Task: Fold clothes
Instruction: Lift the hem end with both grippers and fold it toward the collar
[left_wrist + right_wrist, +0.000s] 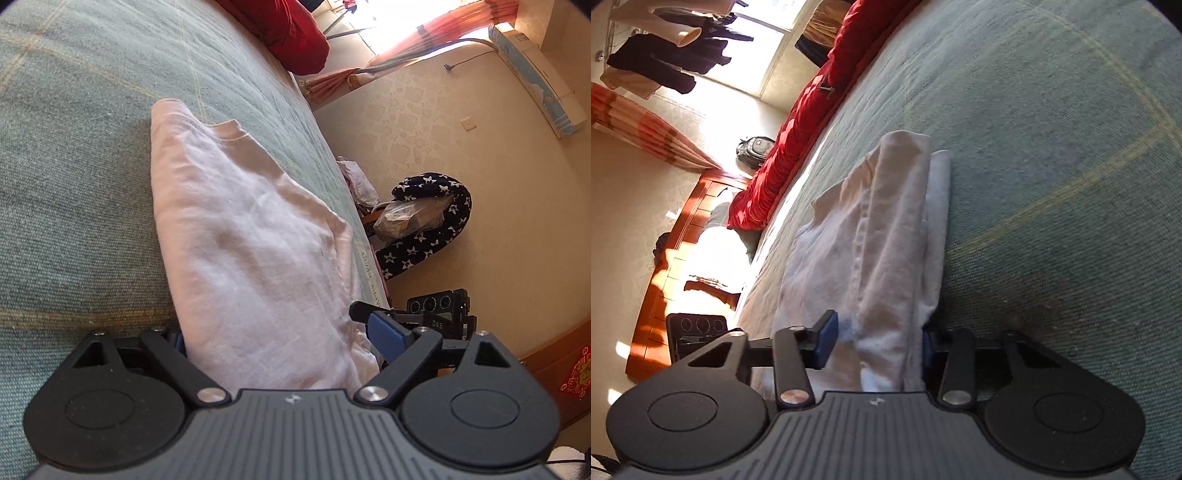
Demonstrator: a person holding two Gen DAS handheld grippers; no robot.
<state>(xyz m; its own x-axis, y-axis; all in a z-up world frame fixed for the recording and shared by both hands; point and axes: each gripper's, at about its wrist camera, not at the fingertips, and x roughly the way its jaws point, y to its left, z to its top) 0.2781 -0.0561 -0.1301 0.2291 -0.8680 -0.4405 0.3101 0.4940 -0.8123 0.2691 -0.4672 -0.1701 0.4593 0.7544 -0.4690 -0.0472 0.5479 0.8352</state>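
Observation:
A pale pink-white garment (240, 221) lies folded into a long strip on the green woven bed cover (74, 184). My left gripper (284, 338) stands wide at the strip's near end, its blue pads on either side of the flat cloth, which is not bunched between them. In the right wrist view the same garment (886, 229) runs away from me with its folded layers stacked. My right gripper (877, 341) is narrowed onto the near end, and the cloth is pinched and gathered between its blue pads. Each gripper's dark body shows at the edge of the other's view.
A red quilt (798, 147) lies along the far side of the bed cover (1052, 184). Past the bed's edge are a star-patterned dark cloth (436, 221) over a chair, a wooden bed frame (676, 258), a backpack (753, 147) and curtains by a bright window.

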